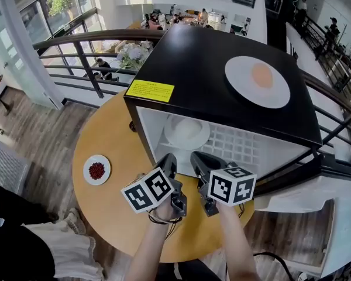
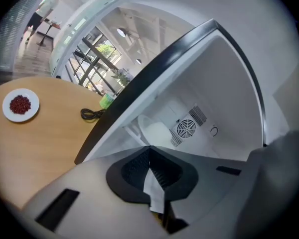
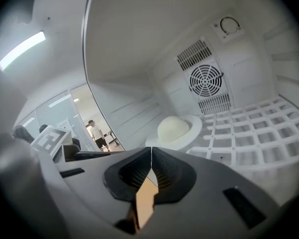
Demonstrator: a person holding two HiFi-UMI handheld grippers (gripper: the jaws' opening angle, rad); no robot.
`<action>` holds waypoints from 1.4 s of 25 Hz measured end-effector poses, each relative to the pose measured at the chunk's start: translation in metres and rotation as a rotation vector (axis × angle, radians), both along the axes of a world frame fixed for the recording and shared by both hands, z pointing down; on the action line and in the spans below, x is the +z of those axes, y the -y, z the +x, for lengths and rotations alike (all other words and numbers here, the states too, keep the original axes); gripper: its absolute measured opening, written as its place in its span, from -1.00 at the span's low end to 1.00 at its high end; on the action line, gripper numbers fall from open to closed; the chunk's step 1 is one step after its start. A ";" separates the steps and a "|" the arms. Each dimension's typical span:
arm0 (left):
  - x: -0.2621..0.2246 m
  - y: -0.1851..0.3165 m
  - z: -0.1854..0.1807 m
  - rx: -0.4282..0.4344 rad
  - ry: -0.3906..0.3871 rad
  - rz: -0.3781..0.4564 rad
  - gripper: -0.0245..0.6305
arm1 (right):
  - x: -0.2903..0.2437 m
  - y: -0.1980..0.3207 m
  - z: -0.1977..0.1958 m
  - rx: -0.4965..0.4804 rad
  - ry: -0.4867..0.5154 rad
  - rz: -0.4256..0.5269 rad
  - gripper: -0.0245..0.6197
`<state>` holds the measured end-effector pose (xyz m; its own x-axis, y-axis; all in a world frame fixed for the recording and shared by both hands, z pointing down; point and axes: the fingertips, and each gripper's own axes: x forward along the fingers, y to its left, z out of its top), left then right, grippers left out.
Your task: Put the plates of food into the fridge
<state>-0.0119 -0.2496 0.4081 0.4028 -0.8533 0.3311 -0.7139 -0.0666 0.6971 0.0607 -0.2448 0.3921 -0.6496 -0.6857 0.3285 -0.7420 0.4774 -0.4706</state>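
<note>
Round wooden table standing beside dark railing. Black cable lying coiled on tabletop, green object sitting just beyond it. People sitting on lower level; person standing far off.

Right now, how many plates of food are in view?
3. The plate with orange food lies on top of the fridge, the plate with white food inside it, the plate with red food on the table. More may be hidden inside.
</note>
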 end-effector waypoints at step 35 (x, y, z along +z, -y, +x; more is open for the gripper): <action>-0.108 -0.159 0.018 0.137 0.569 0.573 -0.90 | -0.073 -0.171 0.089 0.544 -0.152 0.410 -0.87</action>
<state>0.0063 -0.0901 0.3004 0.4174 -0.9077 0.0437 -0.9079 -0.4145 0.0621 0.1497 -0.0743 0.3191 -0.1456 -0.9888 0.0332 -0.9695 0.1359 -0.2039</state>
